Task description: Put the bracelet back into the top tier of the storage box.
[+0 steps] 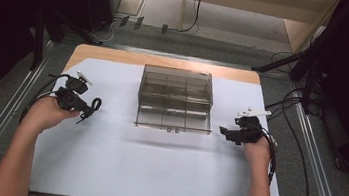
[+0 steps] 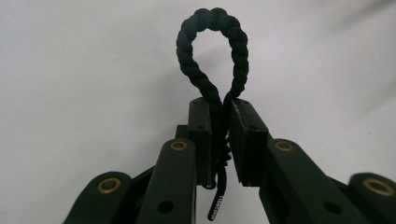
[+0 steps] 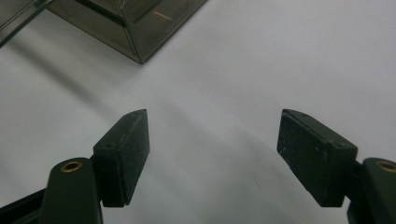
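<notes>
Forearms, two, entering the high view from the bottom edge, each hand holding a black gripper over a white sheet (image 1: 154,166) that covers a wooden table (image 1: 117,53)

Item, high view: left gripper (image 1: 91,108), at the left of the sheet, aimed right, jaws together on a black twisted cord loop (image 1: 95,105) that sticks out beyond the tips; cable trailing back to the left. Right gripper (image 1: 223,132), at the right of the sheet, aimed left toward the box, jaws too small to judge from this view. Smoky clear plastic organiser box (image 1: 175,99), divided into compartments, lying on the sheet between the two grippers and apart from both; compartment contents cannot be told. Grey floor, metal rails and cables around the table

Item, left gripper view: left gripper (image 2: 223,122), jaws pinched on the black twisted cord loop (image 2: 212,46); the loop stands up past the tips against the white sheet (image 2: 84,70), and a thin cord end hangs down between the jaws

Item, right gripper view: right gripper (image 3: 212,140), jaws wide apart with nothing between them, above the white sheet (image 3: 261,60); a corner of the organiser box (image 3: 140,28) at the upper left, well clear of the jaws
</notes>
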The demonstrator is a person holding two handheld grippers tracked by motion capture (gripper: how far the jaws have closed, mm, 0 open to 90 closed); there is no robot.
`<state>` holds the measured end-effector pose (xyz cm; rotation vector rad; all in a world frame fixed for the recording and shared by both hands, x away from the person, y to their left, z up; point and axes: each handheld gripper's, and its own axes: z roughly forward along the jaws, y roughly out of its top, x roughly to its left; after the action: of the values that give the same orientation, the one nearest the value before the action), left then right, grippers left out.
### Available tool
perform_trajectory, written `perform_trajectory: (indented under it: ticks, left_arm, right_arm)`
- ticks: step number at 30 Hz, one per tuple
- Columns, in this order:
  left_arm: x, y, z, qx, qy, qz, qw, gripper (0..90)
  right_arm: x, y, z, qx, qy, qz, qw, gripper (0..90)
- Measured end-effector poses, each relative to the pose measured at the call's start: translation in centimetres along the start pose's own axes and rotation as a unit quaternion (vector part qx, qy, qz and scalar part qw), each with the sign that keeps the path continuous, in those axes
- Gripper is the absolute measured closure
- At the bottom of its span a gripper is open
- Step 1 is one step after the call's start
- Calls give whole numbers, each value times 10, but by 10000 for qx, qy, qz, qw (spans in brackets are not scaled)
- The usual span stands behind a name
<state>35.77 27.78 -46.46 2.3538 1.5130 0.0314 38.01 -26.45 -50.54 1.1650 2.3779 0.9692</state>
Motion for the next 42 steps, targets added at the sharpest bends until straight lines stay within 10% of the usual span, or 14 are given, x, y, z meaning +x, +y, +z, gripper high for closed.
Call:
perform_trajectory:
  ticks: [42]
  left_arm:
    - [-81,58,-49,-153,-363,664,9970,799]
  right_arm:
    - [1,4,2,-38,120,145,9998,242]
